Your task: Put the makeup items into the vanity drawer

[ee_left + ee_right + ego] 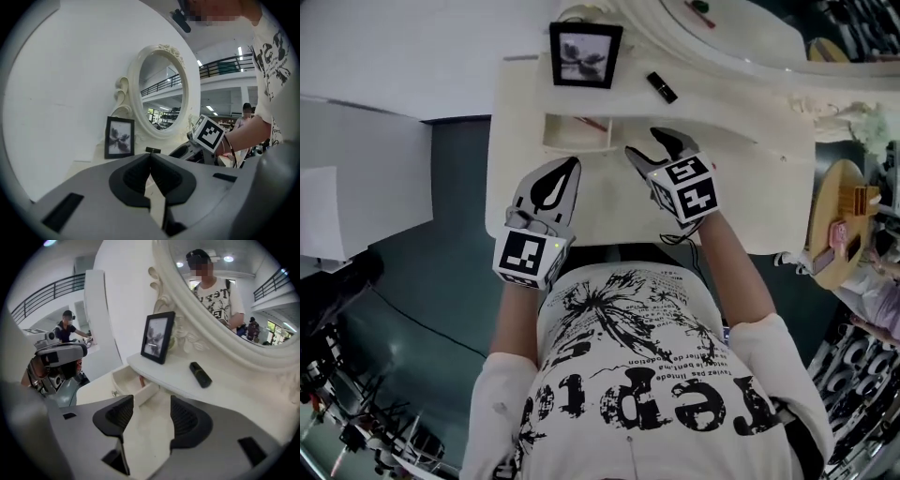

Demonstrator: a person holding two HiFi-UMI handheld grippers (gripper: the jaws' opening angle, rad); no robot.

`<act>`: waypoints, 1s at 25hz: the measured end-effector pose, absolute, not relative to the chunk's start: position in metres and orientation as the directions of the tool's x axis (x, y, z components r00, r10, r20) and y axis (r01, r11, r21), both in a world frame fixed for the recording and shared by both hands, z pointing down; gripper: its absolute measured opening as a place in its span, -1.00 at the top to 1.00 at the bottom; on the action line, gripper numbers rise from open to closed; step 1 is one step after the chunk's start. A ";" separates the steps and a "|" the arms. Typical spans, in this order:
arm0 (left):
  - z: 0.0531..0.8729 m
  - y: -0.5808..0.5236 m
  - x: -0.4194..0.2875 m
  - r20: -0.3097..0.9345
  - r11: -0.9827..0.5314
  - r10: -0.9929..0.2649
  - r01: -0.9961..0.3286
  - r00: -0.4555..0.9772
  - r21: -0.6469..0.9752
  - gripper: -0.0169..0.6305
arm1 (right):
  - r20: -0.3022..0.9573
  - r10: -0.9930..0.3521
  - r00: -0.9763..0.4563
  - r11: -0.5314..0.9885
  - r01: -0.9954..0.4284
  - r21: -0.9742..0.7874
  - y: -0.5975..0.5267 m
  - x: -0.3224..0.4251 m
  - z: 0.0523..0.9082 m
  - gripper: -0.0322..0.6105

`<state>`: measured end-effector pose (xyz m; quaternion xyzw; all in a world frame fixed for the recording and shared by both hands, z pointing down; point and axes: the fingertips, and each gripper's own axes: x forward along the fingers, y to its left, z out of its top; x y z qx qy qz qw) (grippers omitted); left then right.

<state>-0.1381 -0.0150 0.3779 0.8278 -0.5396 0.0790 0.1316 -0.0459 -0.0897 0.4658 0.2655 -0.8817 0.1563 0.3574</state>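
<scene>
A small drawer (577, 132) stands pulled out of the cream vanity (750, 159), with a thin reddish item (592, 123) lying inside it. On the shelf above rests a black makeup tube (662, 87), also seen as the black tube (200, 374) in the right gripper view. My right gripper (645, 142) hovers over the tabletop just right of the drawer (133, 380), open, with nothing between its jaws (150, 413). My left gripper (574, 164) sits near the front left of the tabletop, below the drawer, shut and holding nothing (150, 157).
A black picture frame (586, 54) stands on the shelf left of the tube, with the oval mirror (161, 91) behind it. A round wooden side table (844, 225) with small items is at the right. White panels (356, 178) flank the left.
</scene>
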 end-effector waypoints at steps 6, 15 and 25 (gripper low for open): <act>0.383 -0.036 -0.082 0.269 -0.512 -0.804 -0.847 0.530 0.141 0.91 | 0.770 -0.450 -0.452 0.668 -0.743 -0.045 -0.093 0.045 0.491 0.06; 0.403 -0.049 -0.015 0.310 -0.634 -0.697 -0.757 0.647 0.155 0.91 | 0.848 -0.448 -0.282 0.368 -0.923 -0.113 -0.078 0.150 0.548 0.06; 0.421 -0.058 0.000 0.348 -0.631 -0.677 -0.755 0.648 0.178 0.91 | 0.877 -0.419 -0.234 0.274 -0.954 -0.124 -0.094 0.165 0.575 0.24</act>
